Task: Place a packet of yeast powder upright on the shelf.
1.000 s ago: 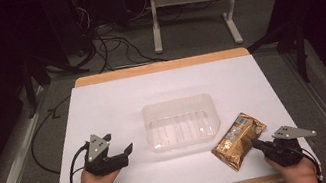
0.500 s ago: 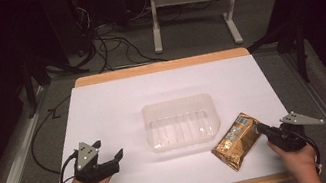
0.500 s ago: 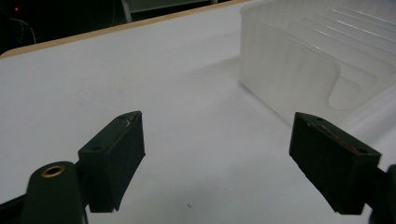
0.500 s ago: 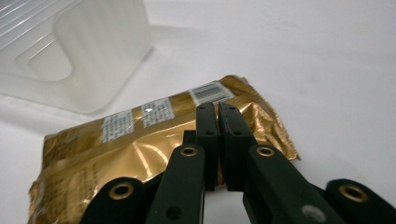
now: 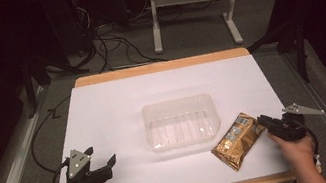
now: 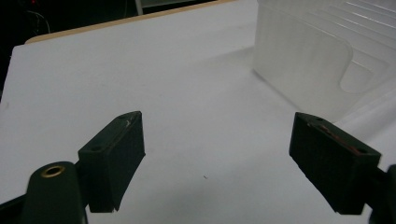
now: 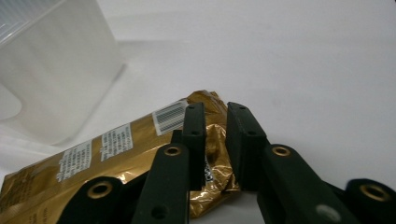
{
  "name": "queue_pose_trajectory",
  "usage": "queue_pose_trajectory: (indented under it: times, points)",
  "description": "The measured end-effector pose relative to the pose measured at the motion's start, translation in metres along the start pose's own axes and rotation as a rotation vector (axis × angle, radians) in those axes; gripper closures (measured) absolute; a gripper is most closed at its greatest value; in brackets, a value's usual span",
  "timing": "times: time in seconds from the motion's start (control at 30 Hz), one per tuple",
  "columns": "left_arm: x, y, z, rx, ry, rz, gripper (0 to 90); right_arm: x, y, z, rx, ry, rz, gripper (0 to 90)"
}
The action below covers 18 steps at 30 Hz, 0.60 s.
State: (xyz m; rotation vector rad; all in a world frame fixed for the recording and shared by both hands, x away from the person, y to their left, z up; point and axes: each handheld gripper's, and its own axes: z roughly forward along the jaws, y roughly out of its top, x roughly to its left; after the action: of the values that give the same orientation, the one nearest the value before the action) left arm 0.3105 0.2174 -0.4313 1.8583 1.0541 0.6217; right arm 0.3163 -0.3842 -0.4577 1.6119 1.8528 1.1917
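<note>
I'm seeing the left gripper (image 5: 105, 166) sitting at the near-left corner of the white table (image 5: 113, 110), jaws spread wide with nothing between them. In the left gripper view its jaws are framing bare tabletop, and the clear plastic tray (image 6: 322, 56) is standing off to its right, well apart.

The tray (image 5: 181, 122) is sitting mid-table, empty as far as I can tell. The gold foil packet (image 5: 238, 140) is lying flat just beside the tray's near-right corner, angled, barcode end pointing away from me.

The right gripper (image 5: 264, 122) is sitting at the packet's right end. In the right gripper view its jaws are nearly together, only a thin gap showing, with the crinkled edge of the packet (image 7: 116, 149) running under and between them. I'm reading that as pinching the packet edge, but I can't tell for sure whether the foil is actually clamped.

Nothing is blocking either gripper. Beyond the far table edge I'm seeing cables (image 5: 113, 49) on the floor and a grey stand (image 5: 192, 10).
</note>
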Motion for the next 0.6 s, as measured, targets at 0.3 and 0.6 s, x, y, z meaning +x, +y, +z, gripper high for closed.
queue_pose_trajectory:
  times: [0.3, 0.6]
  points:
    - [0.001, -0.002, -0.002, 0.005, -0.001, 0.002, 18.7, -0.01, 0.0, 0.006, 0.028, 0.012, 0.072, 60.3]
    - [0.0, -0.002, -0.002, 0.004, -0.005, 0.006, 18.7, -0.018, -0.002, 0.008, 0.037, 0.039, 0.148, 48.0]
